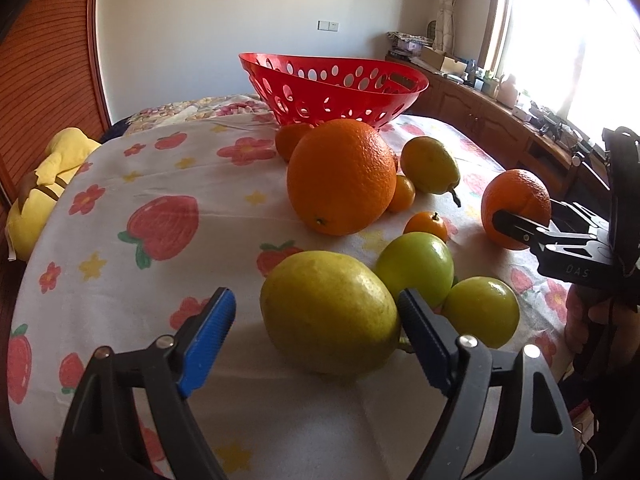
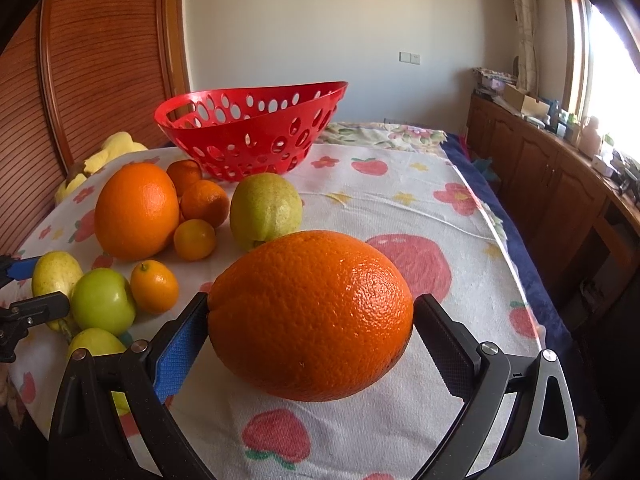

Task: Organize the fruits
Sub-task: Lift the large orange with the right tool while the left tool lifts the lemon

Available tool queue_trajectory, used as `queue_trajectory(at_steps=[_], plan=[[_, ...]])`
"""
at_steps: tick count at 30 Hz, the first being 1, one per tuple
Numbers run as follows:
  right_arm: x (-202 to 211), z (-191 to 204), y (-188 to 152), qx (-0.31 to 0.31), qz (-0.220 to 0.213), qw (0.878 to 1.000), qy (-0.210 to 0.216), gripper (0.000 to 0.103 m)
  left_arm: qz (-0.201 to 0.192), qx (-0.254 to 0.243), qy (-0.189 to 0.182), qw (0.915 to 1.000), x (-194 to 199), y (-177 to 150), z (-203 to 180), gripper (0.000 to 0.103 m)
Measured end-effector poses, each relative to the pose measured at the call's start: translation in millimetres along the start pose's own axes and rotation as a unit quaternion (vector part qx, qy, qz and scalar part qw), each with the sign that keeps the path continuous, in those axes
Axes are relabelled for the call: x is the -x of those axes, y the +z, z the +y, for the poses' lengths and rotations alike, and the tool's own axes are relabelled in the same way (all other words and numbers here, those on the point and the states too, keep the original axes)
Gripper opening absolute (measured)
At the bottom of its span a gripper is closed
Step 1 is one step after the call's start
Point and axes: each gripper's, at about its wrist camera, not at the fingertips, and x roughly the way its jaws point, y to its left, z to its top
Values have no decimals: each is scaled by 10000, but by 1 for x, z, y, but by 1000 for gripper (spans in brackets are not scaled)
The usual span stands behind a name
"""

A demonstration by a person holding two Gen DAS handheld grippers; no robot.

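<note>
A yellow lemon [image 1: 328, 312] lies on the flowered tablecloth [image 1: 160, 168] between the jaws of my left gripper [image 1: 316, 296]. The right blue pad touches its side, while a gap separates the left pad from it. My right gripper [image 2: 314, 300] is shut on a large orange [image 2: 310, 314], with both pads pressed against its sides. From the left wrist view this orange [image 1: 516, 204] shows at the right with a black finger [image 1: 520, 230] across it. The red perforated basket [image 1: 332, 88] stands empty at the far side.
Between the basket and my grippers lie another big orange [image 1: 342, 176], a yellow-green pear [image 1: 430, 166], several small tangerines and two green apples [image 1: 414, 274]. A yellow plush toy [image 1: 44, 184] sits off the table's left edge. Wooden cabinets [image 2: 560, 184] run along the right.
</note>
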Motion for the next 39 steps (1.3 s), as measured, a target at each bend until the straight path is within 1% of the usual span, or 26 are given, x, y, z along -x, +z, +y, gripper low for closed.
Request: queue_trajectory(at_steps=[2, 3, 10, 20, 25, 31, 35, 39], plan=[[-1, 0, 0, 22, -3, 10000, -21, 101, 3, 76, -187, 9998, 0, -1, 1, 70], [-1, 0, 0, 30, -4, 10000, -31, 101, -12, 110, -201, 9997, 1, -1, 2, 70], [-1, 3, -1, 105, -14, 9999, -102, 101, -118, 90, -159, 9998, 5, -4, 0, 69], [-1, 3, -1, 110, -16, 9999, -103, 101, -455, 145, -249, 9985, 31, 2, 9, 68], [-2, 3, 0, 117, -1, 9999, -95, 101, -554, 82, -233, 9982, 40, 7, 9, 69], [-3, 1, 5, 234, 187, 9995, 38, 100, -742, 110, -161, 9971, 49, 15, 13, 68], [-1, -4, 6, 186, 274, 9993, 193, 99, -829, 149, -206, 9962, 51, 21, 15, 68], [2, -4, 5, 194, 303, 9991, 225, 99, -889, 109, -230, 9957, 54, 27, 13, 68]])
